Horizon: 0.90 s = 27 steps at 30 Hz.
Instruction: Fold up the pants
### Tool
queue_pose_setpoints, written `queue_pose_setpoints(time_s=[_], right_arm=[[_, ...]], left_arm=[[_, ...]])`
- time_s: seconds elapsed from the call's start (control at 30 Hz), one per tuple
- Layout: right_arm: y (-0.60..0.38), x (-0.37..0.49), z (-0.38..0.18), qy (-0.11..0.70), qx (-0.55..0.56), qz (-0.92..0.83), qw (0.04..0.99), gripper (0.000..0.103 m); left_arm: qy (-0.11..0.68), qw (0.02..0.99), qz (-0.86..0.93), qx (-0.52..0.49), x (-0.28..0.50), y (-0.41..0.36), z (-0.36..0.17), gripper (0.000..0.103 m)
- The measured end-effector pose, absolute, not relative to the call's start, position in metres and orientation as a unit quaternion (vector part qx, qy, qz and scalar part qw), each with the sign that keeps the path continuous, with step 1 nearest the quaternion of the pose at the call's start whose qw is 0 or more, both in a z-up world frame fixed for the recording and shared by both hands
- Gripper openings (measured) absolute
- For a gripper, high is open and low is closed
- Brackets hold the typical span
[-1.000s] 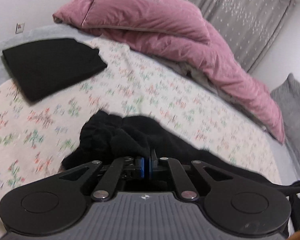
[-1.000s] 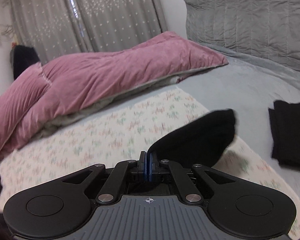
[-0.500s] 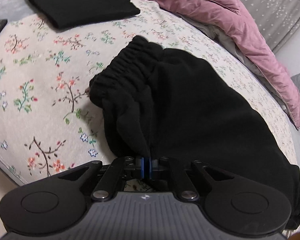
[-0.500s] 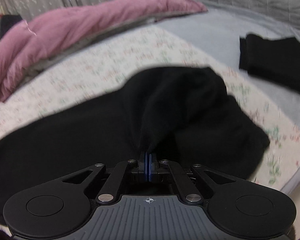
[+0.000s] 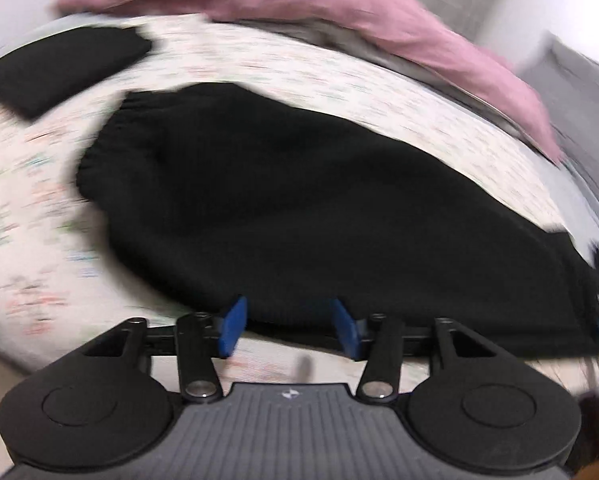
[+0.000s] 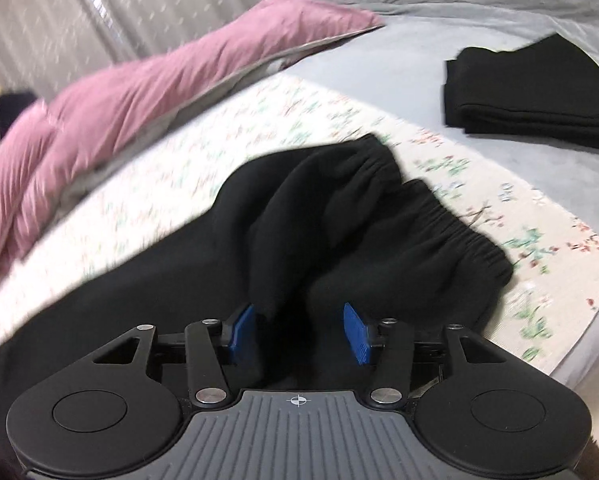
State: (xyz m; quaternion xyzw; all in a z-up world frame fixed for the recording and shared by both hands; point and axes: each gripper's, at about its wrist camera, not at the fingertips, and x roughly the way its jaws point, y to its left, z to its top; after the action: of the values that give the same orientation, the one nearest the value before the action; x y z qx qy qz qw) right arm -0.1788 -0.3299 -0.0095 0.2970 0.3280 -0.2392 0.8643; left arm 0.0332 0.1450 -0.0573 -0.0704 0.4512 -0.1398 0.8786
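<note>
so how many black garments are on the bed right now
2. The black pants lie spread on the floral sheet just ahead of both open grippers; a folded black garment sits farther off on the grey cover. Others may be out of frame.

bedroom | floral bedsheet (image 6: 307,112) | pink duvet (image 6: 171,76) | grey curtains (image 6: 99,8)
</note>
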Motion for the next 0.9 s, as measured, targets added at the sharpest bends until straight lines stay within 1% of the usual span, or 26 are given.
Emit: queue_pose_setpoints(time_s=[0.1,0.27,0.37,0.5,0.67,0.73,0.9], right_arm=[[-0.352,-0.183,-0.008,0.300,0.332,-0.247,0.859,0.049],[-0.388,-0.183,-0.013,0.248,0.401,-0.256,0.844,0.049],[-0.408,-0.178,-0.021,0.241,0.427,-0.269,0.829,0.049],[-0.425,-0.171,-0.030,0.243,0.436,-0.279,0.820,0.048],[-0.431,-0.162,-0.034,0.256,0.430,-0.264,0.825,0.033],[-0.432,-0.158,-0.030,0.264,0.414,-0.267,0.829,0.014],[-0.444,-0.147,0.003,0.274,0.381,-0.284,0.836,0.009]], left_arm=[[0.438,0.874,-0.208,-0.034,0.028,0.101,-0.056,0.076],[0.414,0.861,-0.295,0.029,0.027,0.030,-0.059,0.076],[0.397,0.848,-0.345,0.065,0.026,-0.007,-0.063,0.076],[0.376,0.836,-0.374,0.138,0.024,-0.049,-0.075,0.076],[0.363,0.823,-0.396,0.185,0.018,-0.076,-0.085,0.076],[0.363,0.819,-0.398,0.199,0.019,-0.078,-0.089,0.076],[0.358,0.814,-0.405,0.212,0.016,-0.093,-0.094,0.076]])
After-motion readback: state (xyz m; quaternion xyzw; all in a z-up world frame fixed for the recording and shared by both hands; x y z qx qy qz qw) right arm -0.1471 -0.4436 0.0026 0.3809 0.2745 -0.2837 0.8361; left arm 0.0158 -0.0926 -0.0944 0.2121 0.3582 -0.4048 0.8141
